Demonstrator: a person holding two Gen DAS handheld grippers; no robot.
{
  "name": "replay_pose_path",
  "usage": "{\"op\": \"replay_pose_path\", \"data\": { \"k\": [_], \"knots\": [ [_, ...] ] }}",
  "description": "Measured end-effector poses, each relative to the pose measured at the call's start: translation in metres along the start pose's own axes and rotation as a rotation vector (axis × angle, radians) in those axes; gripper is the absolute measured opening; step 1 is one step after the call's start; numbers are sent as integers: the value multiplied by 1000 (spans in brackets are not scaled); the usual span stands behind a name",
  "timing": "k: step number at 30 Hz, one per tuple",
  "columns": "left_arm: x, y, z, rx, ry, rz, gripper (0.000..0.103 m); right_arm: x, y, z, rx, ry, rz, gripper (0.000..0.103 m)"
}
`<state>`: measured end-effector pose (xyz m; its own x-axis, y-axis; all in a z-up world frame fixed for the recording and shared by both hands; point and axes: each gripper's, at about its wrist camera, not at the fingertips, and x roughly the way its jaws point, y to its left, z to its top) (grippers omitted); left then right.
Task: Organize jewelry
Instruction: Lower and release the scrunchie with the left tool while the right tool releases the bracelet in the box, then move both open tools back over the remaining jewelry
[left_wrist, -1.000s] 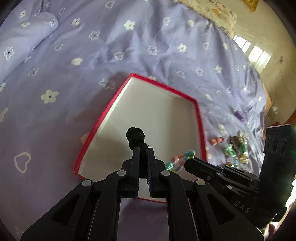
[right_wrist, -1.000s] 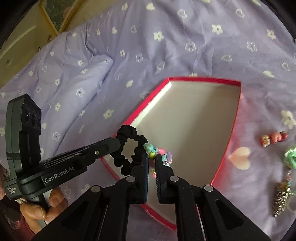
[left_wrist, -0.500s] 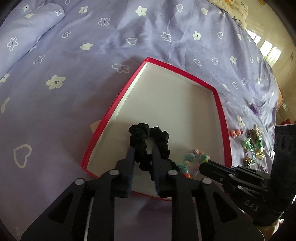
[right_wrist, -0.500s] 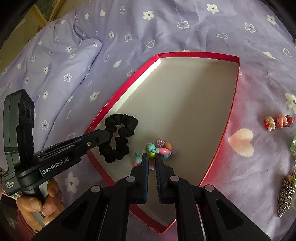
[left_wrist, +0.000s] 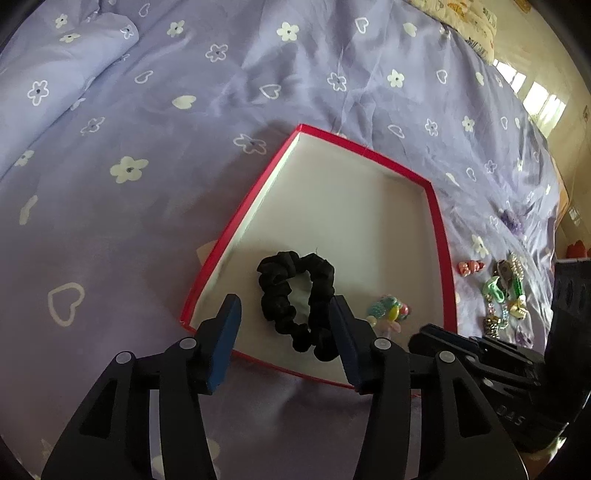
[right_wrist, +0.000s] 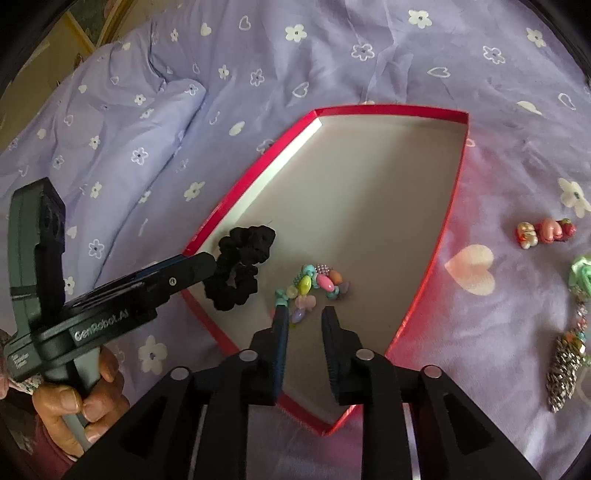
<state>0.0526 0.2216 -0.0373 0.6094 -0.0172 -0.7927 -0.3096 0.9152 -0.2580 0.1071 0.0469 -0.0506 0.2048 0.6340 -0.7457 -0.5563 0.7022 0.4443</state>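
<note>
My left hand-held gripper (left_wrist: 286, 317) is spread wide, gripping nothing, its fingers either side of the black scrunchie (left_wrist: 295, 317), which lies in the near corner of the red-rimmed box (left_wrist: 439, 240) on the bed (left_wrist: 147, 110). My right hand-held gripper (right_wrist: 304, 321) stands partly spread, also with nothing in it, just short of the colourful bead bracelet (right_wrist: 314, 286) lying on the box floor beside the scrunchie. Outside the box, to its right, I see a small pink hair clip (right_wrist: 546, 232) and a heap of other trinkets (left_wrist: 506, 295) on the sheet.
</note>
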Motion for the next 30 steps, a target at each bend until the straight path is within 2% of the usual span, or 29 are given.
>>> {"op": "replay_pose_path", "data": {
  "k": [2, 9, 17, 30],
  "knots": [
    [-5, -2, 1, -3, -7, -1, 51, -11, -3, -3, 11, -22, 5, 30],
    [-20, -30, 3, 44, -27, -42, 51, -60, -29, -15, 67, -111, -14, 34],
    [-15, -95, 0, 170, -5, -114, 51, -109, -85, -34, 178, -180, -103, 39],
    [13, -178, -8, 376, 48, -142, 51, -165, -159, -58, 318, -258, -214, 39]
  ]
}}
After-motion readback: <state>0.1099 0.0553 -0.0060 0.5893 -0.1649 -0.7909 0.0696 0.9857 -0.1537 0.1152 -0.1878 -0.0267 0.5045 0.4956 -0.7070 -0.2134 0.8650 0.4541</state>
